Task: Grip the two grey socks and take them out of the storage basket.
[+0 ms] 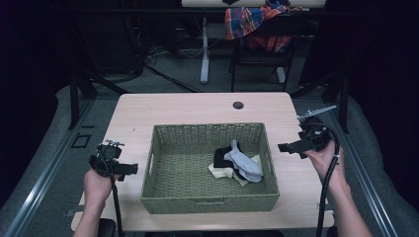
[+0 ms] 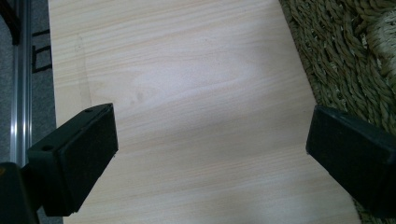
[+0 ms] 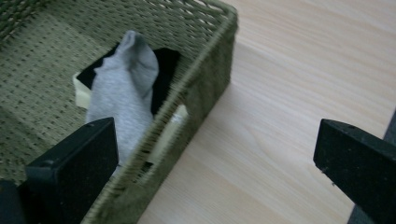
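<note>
A green woven basket [image 1: 163, 195] stands in the middle of a light wooden table [image 1: 197, 106]. In its right half lies a small pile: a grey sock [image 1: 244, 163] on top of a black sock [image 1: 223, 157] and a cream sock [image 1: 220, 172]. My left gripper [image 1: 127, 169] hovers left of the basket, open and empty, over bare wood [image 2: 187, 93]. My right gripper [image 1: 289, 147] is held right of the basket, open and empty, just outside the wall [image 3: 205, 88]. In the right gripper view the grey sock [image 3: 121, 93] shows over the basket rim.
A round cable hole [image 1: 238, 105] sits near the table's far edge. Behind the table stands a chair with a plaid cloth [image 1: 254, 19] draped on it, plus table legs and cables on the floor. Bare wood lies on both sides of the basket.
</note>
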`<state>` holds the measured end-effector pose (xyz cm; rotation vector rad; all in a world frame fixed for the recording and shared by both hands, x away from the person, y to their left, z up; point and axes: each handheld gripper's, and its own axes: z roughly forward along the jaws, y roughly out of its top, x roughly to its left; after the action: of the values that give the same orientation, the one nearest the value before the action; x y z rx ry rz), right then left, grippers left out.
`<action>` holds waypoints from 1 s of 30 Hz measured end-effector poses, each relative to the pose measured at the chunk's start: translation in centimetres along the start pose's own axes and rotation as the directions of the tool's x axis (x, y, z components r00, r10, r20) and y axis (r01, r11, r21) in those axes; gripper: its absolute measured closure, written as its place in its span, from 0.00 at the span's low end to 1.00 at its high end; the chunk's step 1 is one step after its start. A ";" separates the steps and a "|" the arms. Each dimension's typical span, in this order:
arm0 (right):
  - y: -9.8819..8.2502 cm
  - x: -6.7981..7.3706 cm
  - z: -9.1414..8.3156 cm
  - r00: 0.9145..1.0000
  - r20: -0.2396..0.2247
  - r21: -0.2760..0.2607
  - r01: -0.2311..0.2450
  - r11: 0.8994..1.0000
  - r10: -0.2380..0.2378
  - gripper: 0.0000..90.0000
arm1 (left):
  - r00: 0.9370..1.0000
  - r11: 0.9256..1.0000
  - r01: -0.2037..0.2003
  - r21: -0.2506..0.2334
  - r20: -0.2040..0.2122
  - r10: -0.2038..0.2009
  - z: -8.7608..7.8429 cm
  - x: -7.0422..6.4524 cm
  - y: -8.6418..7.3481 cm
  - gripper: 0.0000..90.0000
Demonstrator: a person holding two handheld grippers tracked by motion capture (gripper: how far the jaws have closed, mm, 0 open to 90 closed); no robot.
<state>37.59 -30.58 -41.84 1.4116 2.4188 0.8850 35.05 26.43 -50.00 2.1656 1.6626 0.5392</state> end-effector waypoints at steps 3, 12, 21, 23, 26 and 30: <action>1.0 1.1 -0.1 0.999 -0.011 0.008 0.036 0.999 -0.036 0.00 | 1.000 1.000 -0.005 -0.002 0.001 0.005 0.0 -0.1 0.1 0.03; 4.5 5.0 1.0 0.989 -0.064 0.029 0.136 0.990 -0.134 0.00 | 1.000 1.000 0.002 -0.006 0.008 -0.002 0.1 0.1 0.1 0.03; 7.3 8.1 4.5 0.971 -0.132 0.100 0.212 0.972 -0.199 0.00 | 1.000 1.000 -0.006 -0.008 0.008 0.006 -0.1 -0.1 0.1 0.03; 7.4 8.4 5.5 0.971 -0.143 0.119 0.207 0.971 -0.190 0.00 | 1.000 1.000 -0.003 -0.009 0.008 0.003 0.0 0.0 0.0 0.03; 7.5 8.3 6.3 0.970 -0.145 0.163 0.216 0.963 -0.193 0.00 | 1.000 1.000 -0.003 -0.008 0.006 0.003 0.0 0.1 0.0 0.03; 7.0 8.2 7.6 0.972 -0.157 0.171 0.199 0.965 -0.173 0.04 | 1.000 1.000 -0.002 -0.011 0.006 0.002 0.0 0.0 0.0 0.03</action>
<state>41.82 -18.12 -42.79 1.1865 2.7492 0.7541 35.04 26.44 -49.97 2.1600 1.6505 0.5402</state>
